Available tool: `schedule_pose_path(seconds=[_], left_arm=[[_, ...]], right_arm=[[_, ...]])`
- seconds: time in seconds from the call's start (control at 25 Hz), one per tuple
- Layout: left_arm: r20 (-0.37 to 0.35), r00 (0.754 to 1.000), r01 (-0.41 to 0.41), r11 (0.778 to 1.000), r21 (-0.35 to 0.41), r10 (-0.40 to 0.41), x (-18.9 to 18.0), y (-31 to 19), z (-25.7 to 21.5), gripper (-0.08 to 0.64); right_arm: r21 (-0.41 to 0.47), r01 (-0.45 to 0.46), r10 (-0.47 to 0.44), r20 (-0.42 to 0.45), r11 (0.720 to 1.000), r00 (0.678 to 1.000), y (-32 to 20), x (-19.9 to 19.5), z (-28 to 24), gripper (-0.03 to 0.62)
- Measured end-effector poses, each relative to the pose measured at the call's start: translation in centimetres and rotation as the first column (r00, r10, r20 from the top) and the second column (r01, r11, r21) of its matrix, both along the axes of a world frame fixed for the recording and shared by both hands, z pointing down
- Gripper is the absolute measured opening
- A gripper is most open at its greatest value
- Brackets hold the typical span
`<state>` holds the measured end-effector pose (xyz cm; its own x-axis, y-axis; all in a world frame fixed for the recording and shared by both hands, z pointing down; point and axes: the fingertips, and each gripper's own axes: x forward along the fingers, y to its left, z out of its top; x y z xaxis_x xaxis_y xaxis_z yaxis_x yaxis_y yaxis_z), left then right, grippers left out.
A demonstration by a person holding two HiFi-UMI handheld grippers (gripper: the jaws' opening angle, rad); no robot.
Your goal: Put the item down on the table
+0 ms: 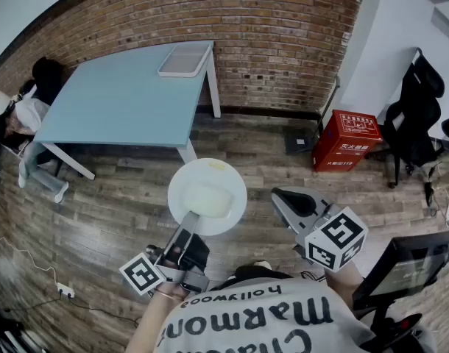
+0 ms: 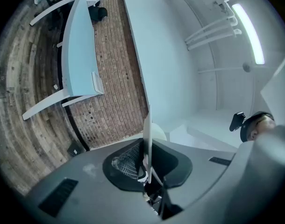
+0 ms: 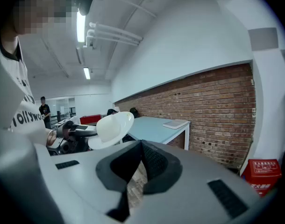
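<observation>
Hat: the white hat (image 1: pixel 207 197) is the thing to put down. It is up in the air over the wood floor, not on the table yet.
Left gripper: the left gripper (image 1: pixel 189 225) has its jaws pinched on the hat's brim (image 2: pixel 148 134). The thin brim comes straight out from between the jaws. That way the hat sticks out in front of them and does not fall.
Right gripper: the right gripper (image 1: pixel 289 198) holds nothing. Its jaws are pressed together, and only floor shows past them. It sits off to the side of the hat. I think one gripper is enough for a light hat.
Table: the blue table (image 1: pixel 121 101) is well ahead of the left jaws, by the brick wall.
Tray: a white tray (image 1: pixel 186 59) lies on the table's far corner. There is lots of bare top beside it.
Next: I think the person must walk up to the table, lower the hat flat, then let the jaws go apart.
</observation>
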<state>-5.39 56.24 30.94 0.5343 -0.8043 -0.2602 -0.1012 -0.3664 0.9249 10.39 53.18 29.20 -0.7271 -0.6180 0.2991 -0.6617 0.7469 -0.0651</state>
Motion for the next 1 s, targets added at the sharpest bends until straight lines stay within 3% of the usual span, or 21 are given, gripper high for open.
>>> schedule_pose_path(seconds=[0.52, 1.0], left_arm=[[-0.006, 1.0, 0.01, 1.0, 0.003, -0.01, -0.4, 0.4, 0.1, 0.026], [-0.02, 0.999, 0.028, 0.999, 0.022, -0.028, -2.7, 2.0, -0.1, 0.026]], right_arm=[[-0.005, 0.001, -0.001, 0.004, 1.0, 1.0, 0.2, -0.3, 0.4, 0.011], [0.004, 0.03, -0.03, 0.01, 1.0, 0.999, 2.1, -2.8, 0.6, 0.011]])
